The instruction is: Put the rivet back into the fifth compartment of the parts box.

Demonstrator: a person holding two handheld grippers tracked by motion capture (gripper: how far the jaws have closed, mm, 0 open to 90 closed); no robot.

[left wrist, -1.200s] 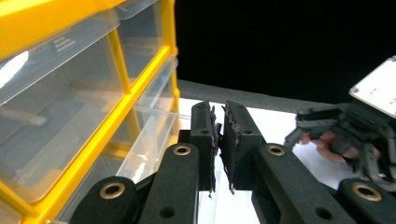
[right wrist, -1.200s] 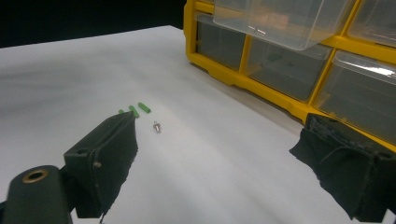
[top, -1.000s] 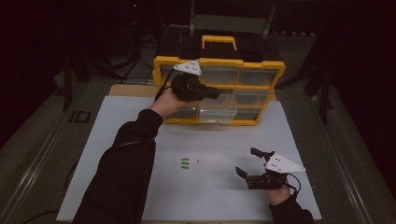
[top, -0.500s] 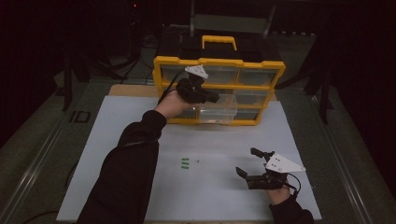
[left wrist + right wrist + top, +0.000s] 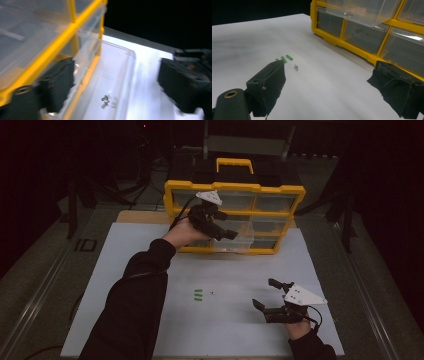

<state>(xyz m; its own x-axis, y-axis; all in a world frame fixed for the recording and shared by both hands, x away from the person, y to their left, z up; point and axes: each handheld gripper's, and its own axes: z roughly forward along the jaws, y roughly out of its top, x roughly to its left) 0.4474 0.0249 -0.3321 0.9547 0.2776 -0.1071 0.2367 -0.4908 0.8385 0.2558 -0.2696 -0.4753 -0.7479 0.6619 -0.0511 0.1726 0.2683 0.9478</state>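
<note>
- High view: the left gripper [image 5: 220, 227] is hovering at the front of the yellow organiser [image 5: 235, 187], right over a clear drawer [image 5: 235, 240] that is sticking out of the cabinet's lower middle. Its jaws have just been opening and are standing apart, with nothing pinched between them.
- The drawer is looking see-through and shallow; the organiser is showing a yellow frame, a yellow handle and rows of clear drawers. No readable writing is showing on it.
- The right gripper [image 5: 267, 295] is resting low over the white mat [image 5: 140, 270], well apart from the organiser, jaws spread wide and empty. Three green pieces [image 5: 198, 294] are lying just to its left.
- Left gripper view: the drawer [image 5: 110, 82] is sitting between the two black jaws, its wall near the left one; whether they are touching is unclear. Small metal screws [image 5: 105, 101] are lying on the drawer's floor.
- Right gripper view: the jaws are gaping over the mat [image 5: 332, 82]; a tiny screw [image 5: 296, 67] is lying beside the green pieces [image 5: 284, 58], and the drawer [image 5: 359, 12] is jutting out above.
</note>
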